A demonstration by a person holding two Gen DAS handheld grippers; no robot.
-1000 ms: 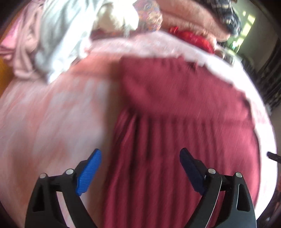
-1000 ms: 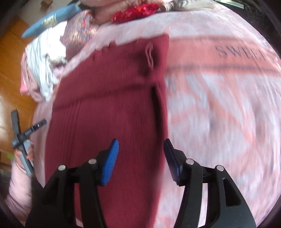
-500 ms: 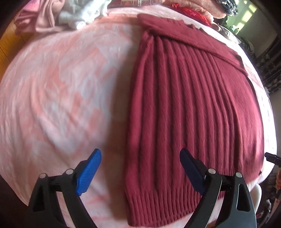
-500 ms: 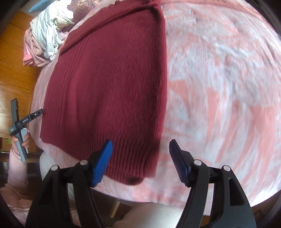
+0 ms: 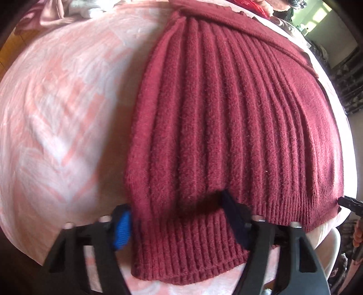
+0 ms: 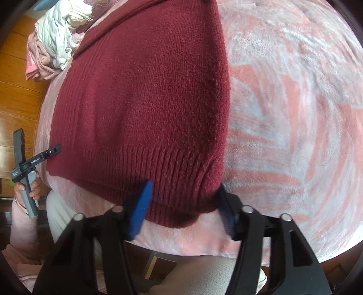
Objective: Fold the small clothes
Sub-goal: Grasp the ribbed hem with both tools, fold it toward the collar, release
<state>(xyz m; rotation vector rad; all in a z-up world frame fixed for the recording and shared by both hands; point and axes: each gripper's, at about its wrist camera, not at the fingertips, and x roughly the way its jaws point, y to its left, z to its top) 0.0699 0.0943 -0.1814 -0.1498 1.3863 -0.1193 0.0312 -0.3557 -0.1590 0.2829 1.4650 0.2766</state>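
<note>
A dark red ribbed knit sweater [image 5: 226, 118] lies flat on a pink and white blanket [image 5: 56, 109], its ribbed hem towards me. My left gripper [image 5: 179, 217] is open, its jaws straddling the hem's left corner with the cloth between them. In the right wrist view the sweater [image 6: 147, 90] fills the left half. My right gripper [image 6: 183, 204] is open, its jaws straddling the hem's right corner. The left gripper's handle [image 6: 25, 163] shows at the far left of that view.
A heap of white and pink clothes [image 6: 56, 38] lies at the far end of the blanket [image 6: 295, 113]. More clothes, some red [image 5: 249, 4], are piled behind the sweater. Wooden floor [image 6: 15, 90] lies beyond the bed's left edge.
Both grippers have dropped and moved forward onto the sweater's hem. Each now has a hem corner between its open jaws; before, they hovered above the cloth.
</note>
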